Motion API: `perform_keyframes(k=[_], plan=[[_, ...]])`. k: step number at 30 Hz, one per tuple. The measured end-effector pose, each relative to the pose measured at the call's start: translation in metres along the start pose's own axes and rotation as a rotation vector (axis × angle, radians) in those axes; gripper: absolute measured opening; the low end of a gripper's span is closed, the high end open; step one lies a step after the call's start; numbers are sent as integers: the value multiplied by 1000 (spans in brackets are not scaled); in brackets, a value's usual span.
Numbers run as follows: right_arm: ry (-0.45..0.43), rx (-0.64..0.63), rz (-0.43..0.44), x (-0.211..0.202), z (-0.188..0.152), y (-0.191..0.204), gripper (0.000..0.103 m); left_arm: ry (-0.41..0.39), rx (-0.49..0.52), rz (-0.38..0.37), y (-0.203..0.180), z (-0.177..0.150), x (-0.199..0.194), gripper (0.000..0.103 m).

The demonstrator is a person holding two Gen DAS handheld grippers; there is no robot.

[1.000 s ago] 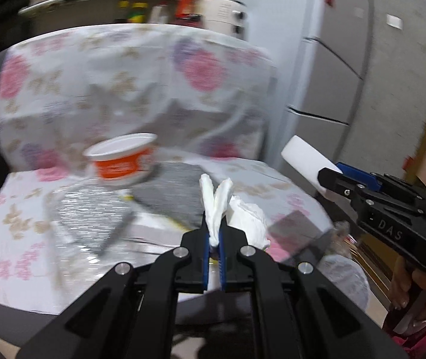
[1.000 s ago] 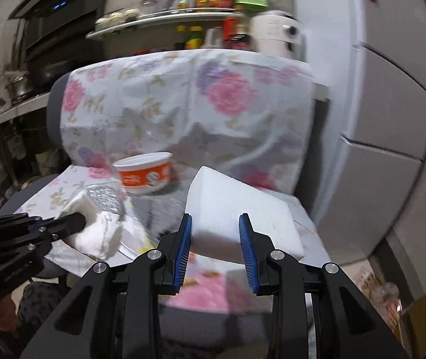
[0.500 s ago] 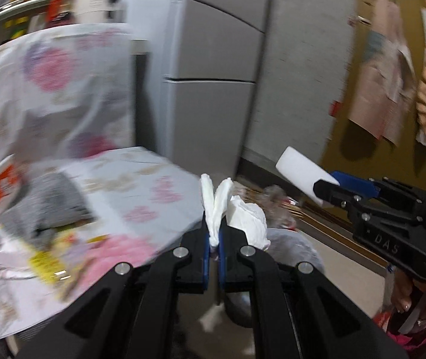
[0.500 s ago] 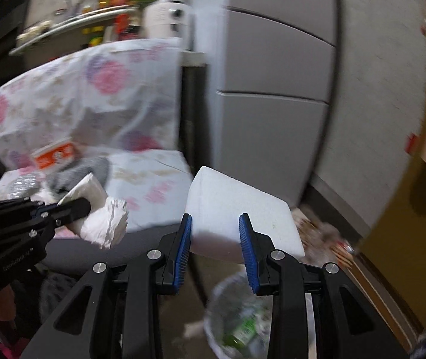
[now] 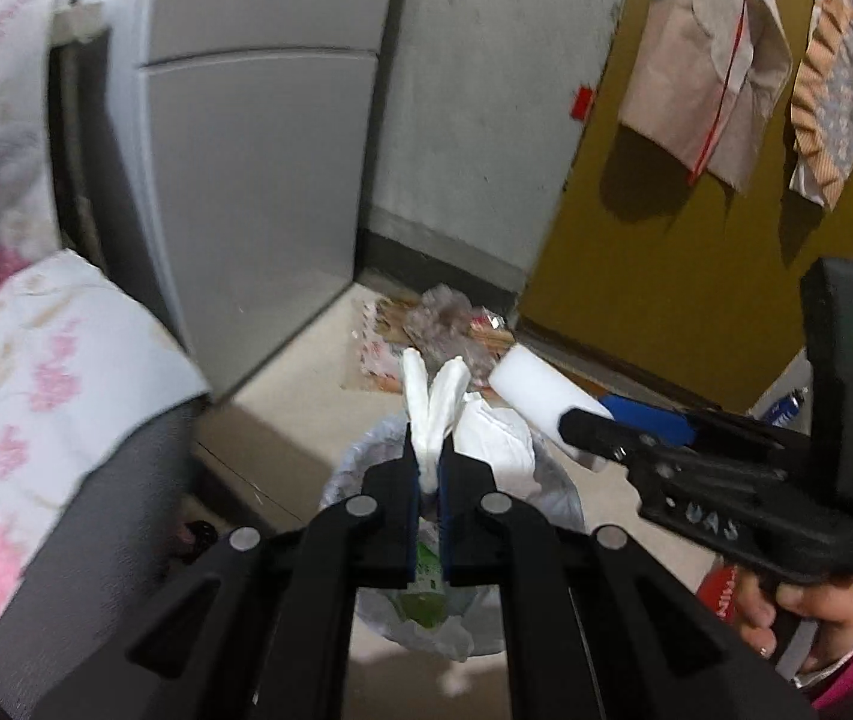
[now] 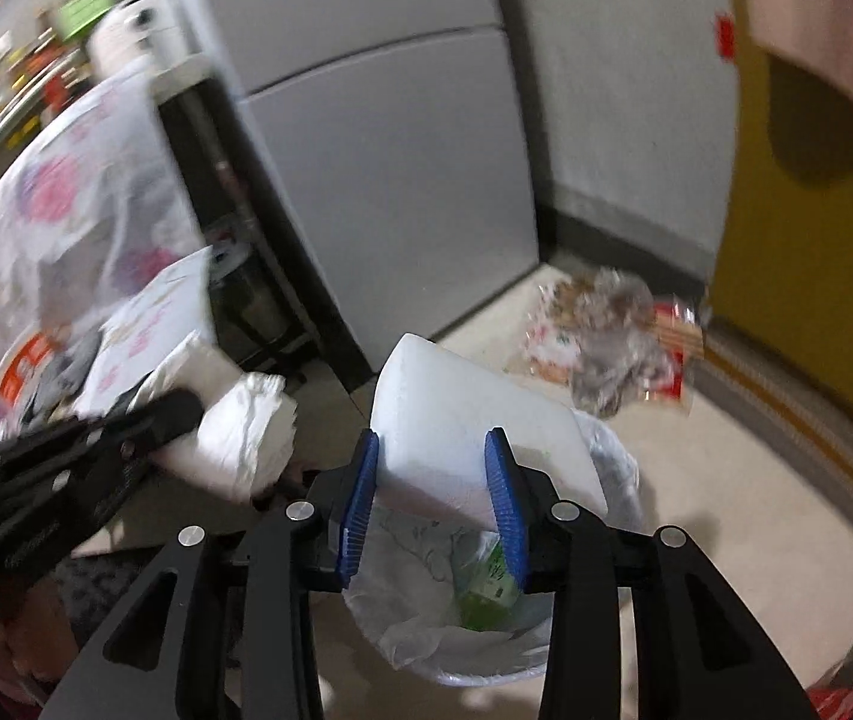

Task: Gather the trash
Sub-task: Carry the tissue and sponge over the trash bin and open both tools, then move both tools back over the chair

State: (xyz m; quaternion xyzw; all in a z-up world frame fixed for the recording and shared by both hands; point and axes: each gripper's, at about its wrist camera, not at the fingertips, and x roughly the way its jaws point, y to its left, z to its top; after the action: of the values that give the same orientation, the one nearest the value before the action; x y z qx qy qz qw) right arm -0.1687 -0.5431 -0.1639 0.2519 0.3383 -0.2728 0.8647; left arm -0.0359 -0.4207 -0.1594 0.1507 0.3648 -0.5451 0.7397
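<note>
My left gripper (image 5: 426, 462) is shut on a crumpled white tissue (image 5: 489, 435) and holds it over a waste bin lined with a clear bag (image 5: 360, 606). My right gripper (image 6: 432, 462) is shut on a white foam block (image 6: 462, 420) and holds it above the same bin (image 6: 618, 468), which has a green carton (image 6: 486, 585) inside. The right gripper also shows in the left wrist view (image 5: 594, 429), with the foam block (image 5: 537, 381) just right of the tissue. The left gripper and the tissue (image 6: 240, 438) appear at the left of the right wrist view.
A chair covered in floral cloth (image 5: 36, 372) stands left of the bin, with an orange cup (image 6: 21, 369) on it. A grey fridge (image 5: 246, 180) is behind. Loose plastic wrappers (image 6: 606, 324) lie on the floor by the yellow wall (image 5: 696, 240).
Both grippers have swung right, away from the chair, and down over the bin, each still holding its item. The bin has come into full view below them.
</note>
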Motion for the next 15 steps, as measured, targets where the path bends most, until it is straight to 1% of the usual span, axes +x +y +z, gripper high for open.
perform_keyframes(k=[2,3,4,8,11,12,14,15], plan=[[28,66,2,9,1,-12,51,30,3,-3,-1,0,8,16],[32,95,5,9,1,-18,51,30,5,2,-1,-1,9,32],[30,106,-2,8,1,-21,51,24,6,5,0,-1,8,41],[-15,103,-25,-11,8,-23,52,9,-22,14,10,0,-5,42],[-80,91,-6,-34,18,-13,53,-17,-57,68,26,-3,-29,42],[-105,70,4,-44,22,-4,53,-29,-66,85,32,-5,-40,43],[-143,10,37,-59,28,19,53,-55,-93,152,49,-15,-68,45],[-159,-44,69,-67,32,41,53,-70,-106,167,57,-19,-82,45]])
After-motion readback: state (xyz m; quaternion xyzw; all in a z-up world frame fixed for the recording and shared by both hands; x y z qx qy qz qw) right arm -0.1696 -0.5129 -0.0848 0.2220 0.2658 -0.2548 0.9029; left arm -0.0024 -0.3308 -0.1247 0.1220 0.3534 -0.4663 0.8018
